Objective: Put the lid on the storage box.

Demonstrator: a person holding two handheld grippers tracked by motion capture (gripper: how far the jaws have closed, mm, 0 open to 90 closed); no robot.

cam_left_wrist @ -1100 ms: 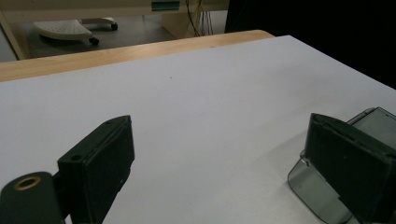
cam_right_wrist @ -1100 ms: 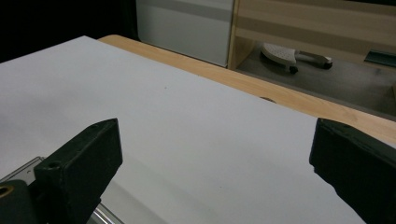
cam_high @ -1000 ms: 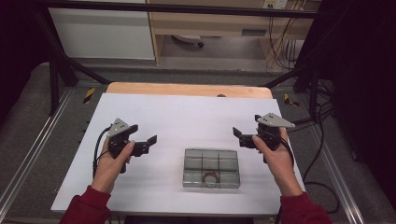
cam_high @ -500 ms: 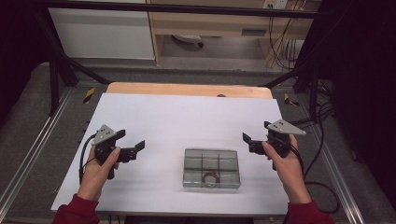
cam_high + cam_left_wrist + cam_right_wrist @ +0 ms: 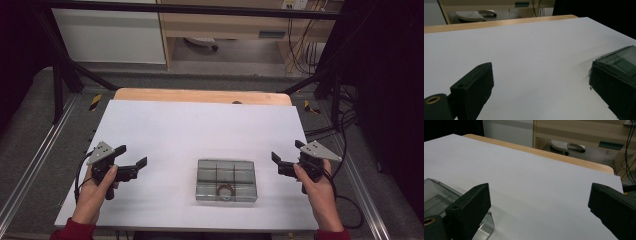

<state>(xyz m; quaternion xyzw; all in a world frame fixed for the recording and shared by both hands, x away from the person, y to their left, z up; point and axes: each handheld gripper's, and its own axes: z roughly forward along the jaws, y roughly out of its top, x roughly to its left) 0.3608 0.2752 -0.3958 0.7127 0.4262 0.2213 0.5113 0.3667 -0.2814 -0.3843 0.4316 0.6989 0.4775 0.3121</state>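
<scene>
A clear plastic compartment box (image 5: 226, 180) lies flat on the white tabletop (image 5: 200, 130) near its front edge, with a small brownish ring-like item (image 5: 225, 190) in a front compartment. My left gripper (image 5: 132, 156) is held in a hand to the left of the box, open and with nothing between its jaws. To the right of the box my right gripper (image 5: 286, 151) is also open and holds nothing. In the left gripper view the box (image 5: 624, 58) shows just beyond the right jaw of the left gripper (image 5: 541, 70). The right gripper view has the box (image 5: 436, 192) behind the left jaw of the right gripper (image 5: 539, 188).
A wooden strip (image 5: 200, 95) runs along the table's far edge. Black frame bars (image 5: 65, 70) stand at the sides, and cables (image 5: 350, 125) hang off the right. A cabinet and a shelf unit stand beyond the table.
Both hands have drawn back toward the front edge and outward, the left one leftward and the right one rightward. The box has not moved. Both grippers stayed open.
</scene>
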